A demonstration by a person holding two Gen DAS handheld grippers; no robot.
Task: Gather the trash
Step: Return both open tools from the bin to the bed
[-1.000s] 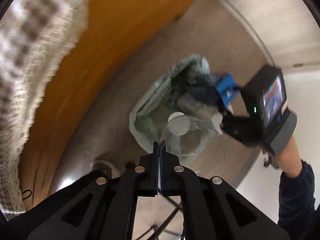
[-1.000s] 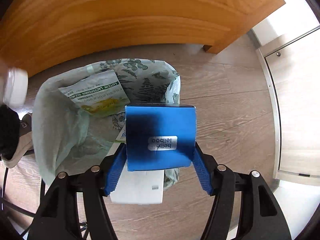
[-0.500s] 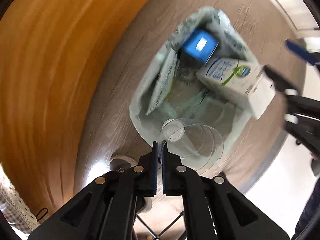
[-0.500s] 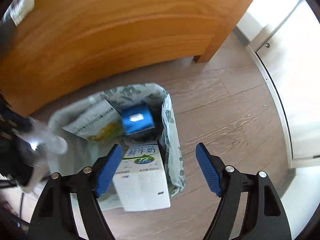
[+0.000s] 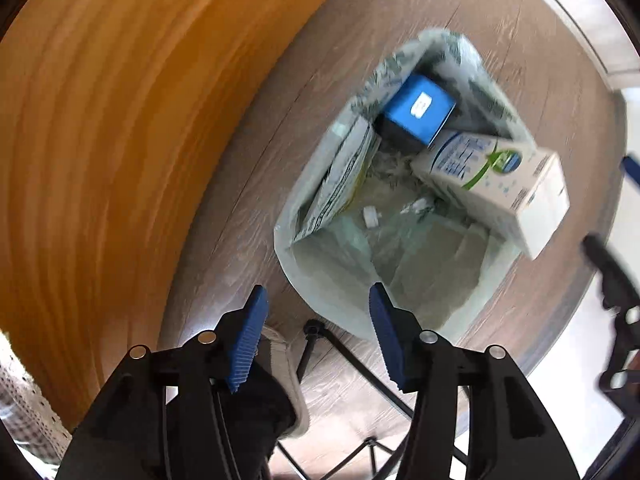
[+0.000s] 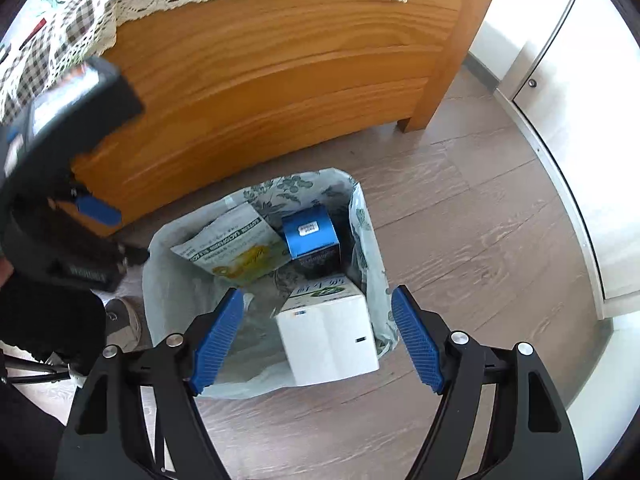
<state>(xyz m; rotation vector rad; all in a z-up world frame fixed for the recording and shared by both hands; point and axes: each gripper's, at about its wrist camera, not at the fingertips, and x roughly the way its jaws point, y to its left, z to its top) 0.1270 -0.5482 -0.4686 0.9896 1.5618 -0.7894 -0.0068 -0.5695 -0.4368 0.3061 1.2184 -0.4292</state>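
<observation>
Both grippers empty over the trash bag [image 6: 168,280]: left gripper [image 5: 316,334] jaws opening, right gripper [image 6: 318,336] wide; milk carton [image 6: 328,332] between right fingers perches on the rim, may tip out.

Left wrist view: looks steeply down along its fingers, close above the bag [image 5: 400,308] on the floor [image 5: 256,184].
Right wrist view: also steeply down, near the bag [image 6: 168,280], from its opposite side.
Shared: bag, blue box [image 5: 420,108] [image 6: 310,232], carton [image 5: 500,184] [image 6: 328,332], wooden furniture [image 5: 100,140] [image 6: 260,80].
</observation>
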